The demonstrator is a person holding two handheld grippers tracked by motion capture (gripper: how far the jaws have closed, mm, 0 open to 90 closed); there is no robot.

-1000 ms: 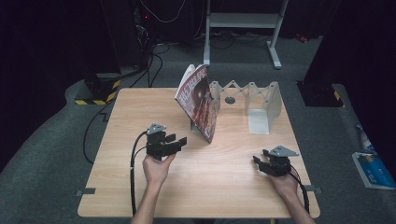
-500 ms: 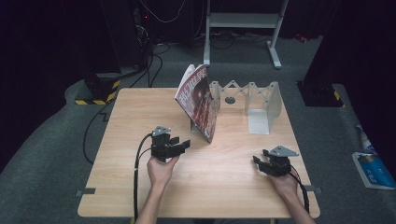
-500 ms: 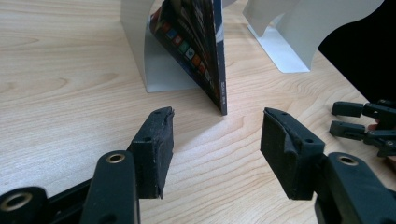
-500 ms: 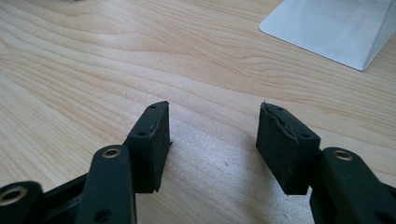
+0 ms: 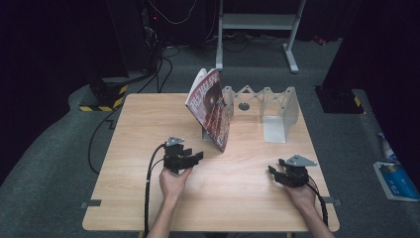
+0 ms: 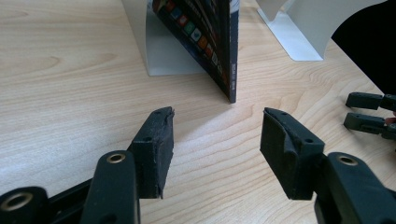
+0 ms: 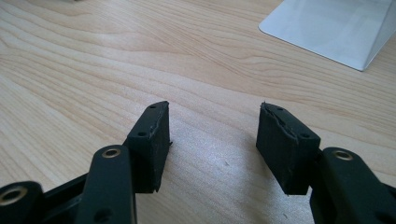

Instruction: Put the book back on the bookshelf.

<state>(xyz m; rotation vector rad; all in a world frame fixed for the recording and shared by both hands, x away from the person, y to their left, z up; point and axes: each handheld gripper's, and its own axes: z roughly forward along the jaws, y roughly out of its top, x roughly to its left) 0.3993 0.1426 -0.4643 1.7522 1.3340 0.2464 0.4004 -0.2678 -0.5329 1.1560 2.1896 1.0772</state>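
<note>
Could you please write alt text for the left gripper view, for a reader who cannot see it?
The left gripper holds its two black jaws open and empty above a light wooden table, aimed at the lower corner of a book that leans tilted against a white metal bookend. The right gripper shows at the right edge.

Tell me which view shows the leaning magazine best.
High view: the magazine shows whole, with its cover, leaning against the white bookend rack. The left gripper view gives its lower corner and edge close up, top cropped. The right gripper view shows bare table and a white rack foot.
</note>
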